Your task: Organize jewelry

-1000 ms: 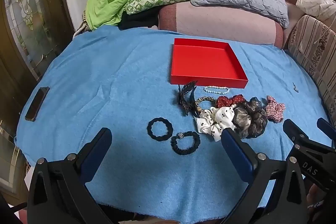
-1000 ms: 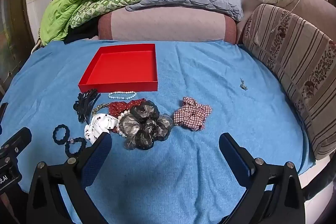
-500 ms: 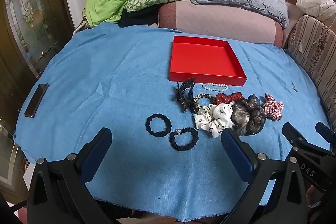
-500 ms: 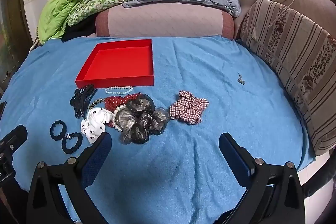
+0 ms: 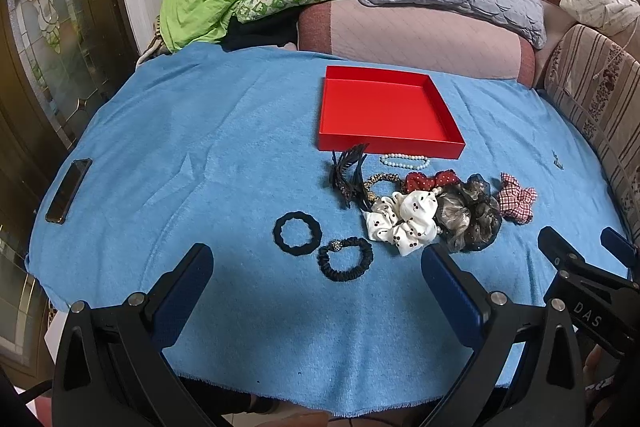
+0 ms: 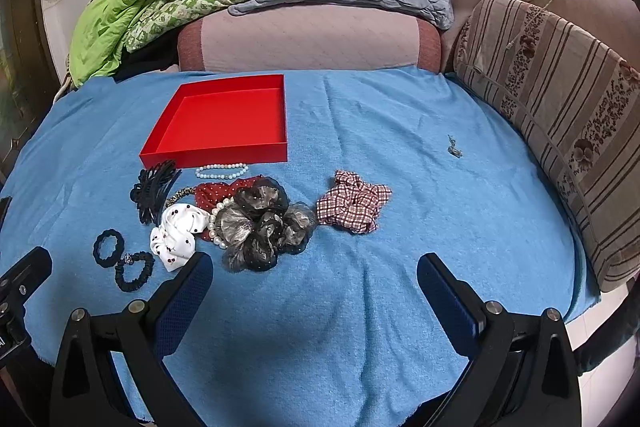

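1. Scene: blue cloth (image 5: 200, 155) over a bed; empty red tray (image 5: 386, 115) at centre-back. All the jewelry and hair pieces lie loose on the cloth just in front of the tray; nothing is in it yet.
2. L gripper (image 5: 316, 267): fingers wide apart, holding nothing, hovering at the near edge of the cloth.
3. R gripper (image 6: 316, 275): fingers also wide apart, empty, hovering at the near edge.
4. Key relation: two black hair ties (image 5: 298, 231) and (image 5: 346, 259), touching each other, lie flat directly ahead of the L gripper, between its fingertips in the L wrist view. In the R wrist view they sit far off to the left, so the L hand is nearer.
5. R side: dark organza scrunchie (image 6: 264, 227) lies just ahead-left of the R gripper; plaid scrunchie (image 6: 354, 201) straight ahead, a bit apart from the pile.
6. Pearl bracelet (image 6: 222, 171) lies with its long axis parallel to the tray's front wall, just beside it.
7. Judgement: task looks barely begun; likely next is a short forward-down reach, L for the ties.
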Demonstrator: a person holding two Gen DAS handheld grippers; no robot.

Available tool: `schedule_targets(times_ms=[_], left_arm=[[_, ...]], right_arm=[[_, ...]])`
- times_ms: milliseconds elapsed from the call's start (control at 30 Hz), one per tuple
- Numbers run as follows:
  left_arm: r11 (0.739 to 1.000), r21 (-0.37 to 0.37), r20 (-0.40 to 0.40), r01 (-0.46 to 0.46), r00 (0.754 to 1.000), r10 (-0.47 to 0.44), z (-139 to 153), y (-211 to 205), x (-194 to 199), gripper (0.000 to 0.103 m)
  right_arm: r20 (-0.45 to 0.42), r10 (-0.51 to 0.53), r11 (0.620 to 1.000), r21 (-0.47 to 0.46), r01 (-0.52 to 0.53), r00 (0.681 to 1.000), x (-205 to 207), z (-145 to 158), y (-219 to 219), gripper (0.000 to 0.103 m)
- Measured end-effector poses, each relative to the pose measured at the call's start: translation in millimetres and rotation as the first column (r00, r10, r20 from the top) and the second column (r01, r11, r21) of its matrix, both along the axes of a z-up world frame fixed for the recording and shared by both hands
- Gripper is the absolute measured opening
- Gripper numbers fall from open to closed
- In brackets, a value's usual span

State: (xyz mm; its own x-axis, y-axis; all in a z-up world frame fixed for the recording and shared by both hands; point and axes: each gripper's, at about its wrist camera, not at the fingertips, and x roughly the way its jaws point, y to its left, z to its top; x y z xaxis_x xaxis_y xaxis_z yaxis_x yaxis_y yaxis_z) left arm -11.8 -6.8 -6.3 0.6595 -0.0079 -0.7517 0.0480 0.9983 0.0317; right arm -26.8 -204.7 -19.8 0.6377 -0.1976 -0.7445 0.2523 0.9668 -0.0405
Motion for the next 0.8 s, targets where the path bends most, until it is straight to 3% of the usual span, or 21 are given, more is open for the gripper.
schedule_targets(times_ms=[600,800], left_arm=[[1.0,0.002,0.006,0.003,1.0,-0.003,6.3,-0.8,-4.5,0.103],[0.999,-0.025,0.004,-0.034,0.999,0.034,2.3,2.5,-17.2,0.103]], right_arm=[[0.0,-0.002,1.0,0.004,0.002,1.0,-2.5,1.2,-2.4,0.103],[0.005,-0.012,1.0,0.008,0.012,1.0,-4.6,4.0,-5.9,0.103]])
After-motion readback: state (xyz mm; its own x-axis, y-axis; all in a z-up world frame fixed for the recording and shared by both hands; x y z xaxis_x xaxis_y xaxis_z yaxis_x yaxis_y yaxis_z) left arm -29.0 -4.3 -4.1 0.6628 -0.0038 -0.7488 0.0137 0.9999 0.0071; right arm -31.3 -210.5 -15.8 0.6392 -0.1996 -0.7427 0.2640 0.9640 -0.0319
